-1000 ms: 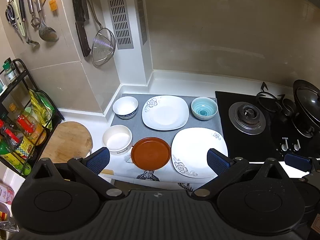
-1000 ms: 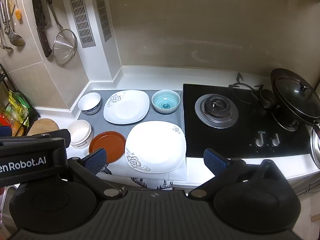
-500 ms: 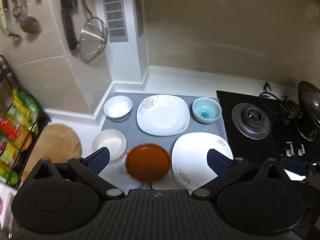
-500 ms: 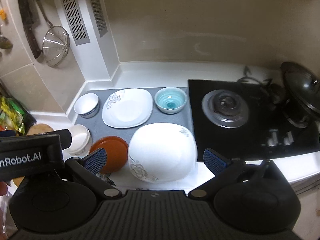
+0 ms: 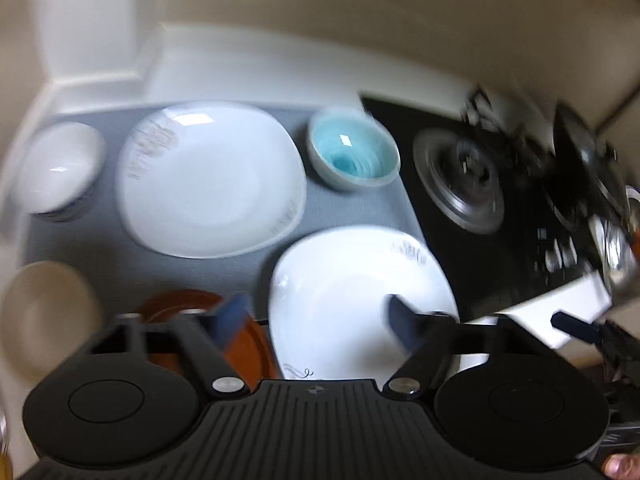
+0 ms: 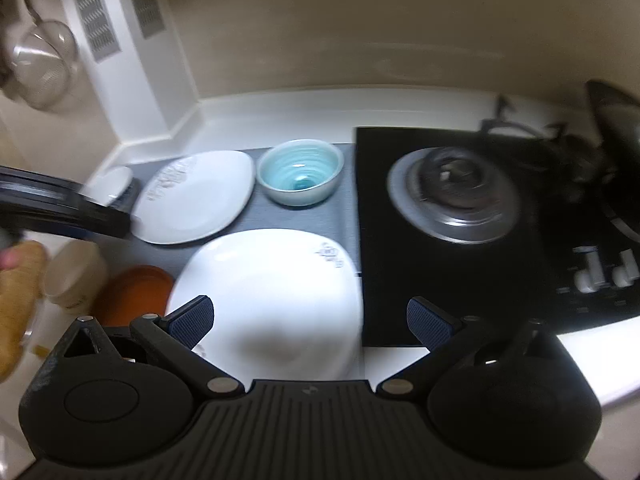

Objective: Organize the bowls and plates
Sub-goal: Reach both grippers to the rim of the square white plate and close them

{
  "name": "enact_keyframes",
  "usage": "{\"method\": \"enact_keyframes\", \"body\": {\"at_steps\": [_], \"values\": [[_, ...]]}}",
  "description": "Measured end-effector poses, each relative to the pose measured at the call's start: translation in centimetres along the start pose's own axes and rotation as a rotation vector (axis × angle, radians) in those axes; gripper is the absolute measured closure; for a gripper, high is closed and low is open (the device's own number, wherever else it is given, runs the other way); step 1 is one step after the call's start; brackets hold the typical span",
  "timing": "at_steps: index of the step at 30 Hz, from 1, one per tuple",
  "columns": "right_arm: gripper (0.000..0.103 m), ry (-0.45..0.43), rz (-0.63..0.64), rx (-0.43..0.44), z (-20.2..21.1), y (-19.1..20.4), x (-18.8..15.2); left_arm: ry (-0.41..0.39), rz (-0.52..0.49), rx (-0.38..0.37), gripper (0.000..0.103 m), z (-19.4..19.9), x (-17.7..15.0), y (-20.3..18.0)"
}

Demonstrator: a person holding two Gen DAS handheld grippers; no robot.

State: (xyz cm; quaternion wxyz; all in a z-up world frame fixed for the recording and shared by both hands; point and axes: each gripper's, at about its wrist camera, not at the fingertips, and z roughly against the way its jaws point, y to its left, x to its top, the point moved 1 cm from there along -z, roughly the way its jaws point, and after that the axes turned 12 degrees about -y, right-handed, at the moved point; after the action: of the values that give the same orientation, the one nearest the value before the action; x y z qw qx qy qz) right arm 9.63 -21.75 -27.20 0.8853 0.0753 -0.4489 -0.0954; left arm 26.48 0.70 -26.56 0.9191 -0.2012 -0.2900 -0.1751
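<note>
Two white square plates lie on a grey mat: the near one point(image 5: 360, 284) point(image 6: 272, 292) and the far one point(image 5: 212, 180) point(image 6: 192, 196). A teal bowl point(image 5: 354, 156) point(image 6: 300, 176) sits at the mat's back right. A white bowl point(image 5: 56, 168) sits back left, a cream bowl point(image 5: 44, 316) point(image 6: 76, 276) front left, and an orange plate point(image 5: 248, 344) point(image 6: 136, 292) beside it. My left gripper point(image 5: 320, 320) is open and empty above the near plate. My right gripper point(image 6: 310, 316) is open and empty above the same plate. Both views are blurred.
A black gas hob point(image 5: 480, 184) point(image 6: 452, 200) lies right of the mat, with a lidded pot point(image 5: 592, 160) at its far right. A strainer point(image 6: 40, 64) hangs on the left wall. The left gripper's body point(image 6: 60, 208) crosses the right wrist view.
Both grippers have dropped lower and moved forward towards the dishes, so the plates look larger. The left gripper has swung right over the near white plate. Both stay open.
</note>
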Motion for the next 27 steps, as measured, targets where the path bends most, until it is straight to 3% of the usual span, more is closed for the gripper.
{"method": "enact_keyframes", "body": {"at_steps": [2, 6, 8, 10, 12, 15, 17, 19, 21, 27], "values": [[0.0, 0.037, -0.049, 0.057, -0.7, -1.3, -0.4, 0.022, -0.012, -0.001, 0.049, -2.5, -0.1, 0.5], [0.001, 0.009, -0.18, 0.215, -2.4, -4.8, -0.2, 0.111, 0.018, 0.06, 0.058, -7.3, -0.6, 2.0], [0.01, 0.032, -0.195, 0.231, -3.8, -6.3, -0.2, 0.155, 0.056, 0.077, 0.062, -8.6, -0.9, 2.8], [0.037, 0.078, -0.174, 0.23, -5.5, -7.3, -0.3, 0.179, 0.057, 0.057, 0.062, -9.5, -1.0, 2.6], [0.053, 0.115, -0.141, 0.254, -7.3, -8.3, -0.6, 0.187, 0.011, 0.078, 0.067, -10.3, -1.2, 2.0], [0.059, 0.158, -0.111, 0.286, -9.9, -9.2, -0.9, 0.201, -0.021, 0.133, 0.073, -11.4, -1.4, 1.3], [0.068, 0.185, -0.095, 0.289, -11.3, -9.5, -1.3, 0.21, 0.016, 0.146, 0.075, -11.6, -1.6, 1.6], [0.077, 0.201, -0.073, 0.229, -12.3, -9.7, -1.7, 0.224, 0.061, 0.143, 0.075, -11.4, -1.9, 2.0], [0.084, 0.221, -0.136, 0.267, -12.7, -10.4, -2.1, 0.241, 0.084, 0.134, 0.074, -11.2, -2.4, 2.2], [0.089, 0.262, -0.173, 0.308, -14.0, -10.7, -3.2, 0.248, 0.135, 0.129, 0.07, -11.3, -3.0, 2.2]]}}
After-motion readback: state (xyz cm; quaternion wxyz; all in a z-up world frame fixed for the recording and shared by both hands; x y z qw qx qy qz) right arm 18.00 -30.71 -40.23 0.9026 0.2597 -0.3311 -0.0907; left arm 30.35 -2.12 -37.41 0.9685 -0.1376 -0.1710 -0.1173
